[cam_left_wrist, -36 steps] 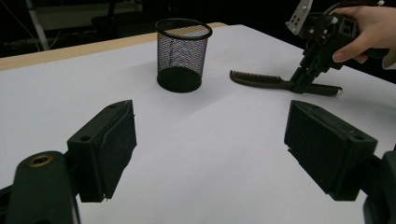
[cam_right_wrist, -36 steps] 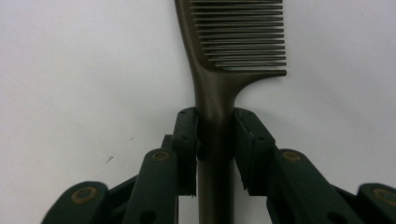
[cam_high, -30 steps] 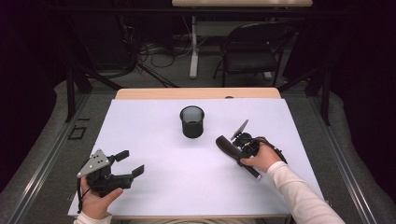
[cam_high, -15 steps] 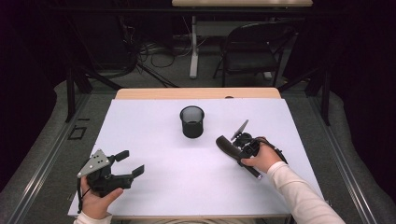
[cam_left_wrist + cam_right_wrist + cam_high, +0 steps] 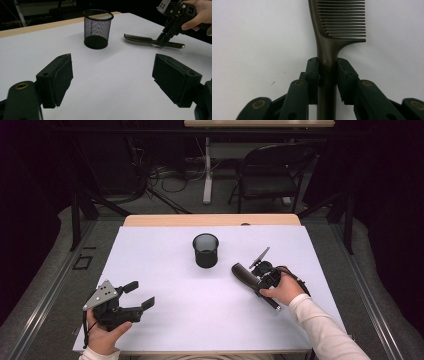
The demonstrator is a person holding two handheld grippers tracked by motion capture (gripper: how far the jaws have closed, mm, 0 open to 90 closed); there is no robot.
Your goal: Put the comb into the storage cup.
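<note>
While the left gripper (image 5: 136, 294) rests spread, the right gripper (image 5: 328, 72) pinches the comb (image 5: 337, 27) handle.

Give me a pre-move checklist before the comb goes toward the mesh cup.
1. Right gripper closed on the comb handle: ok, pads press both sides.
2. Comb lifted off the table: not ok, it appears to lie flat.
3. Mesh cup upright, mouth free: ok.
4. Path from comb to cup free: ok, bare table between.
5. Left gripper out of the way: ok, open, holding nothing, near the front edge.
6. Grip firmness: cannot tell.
</note>
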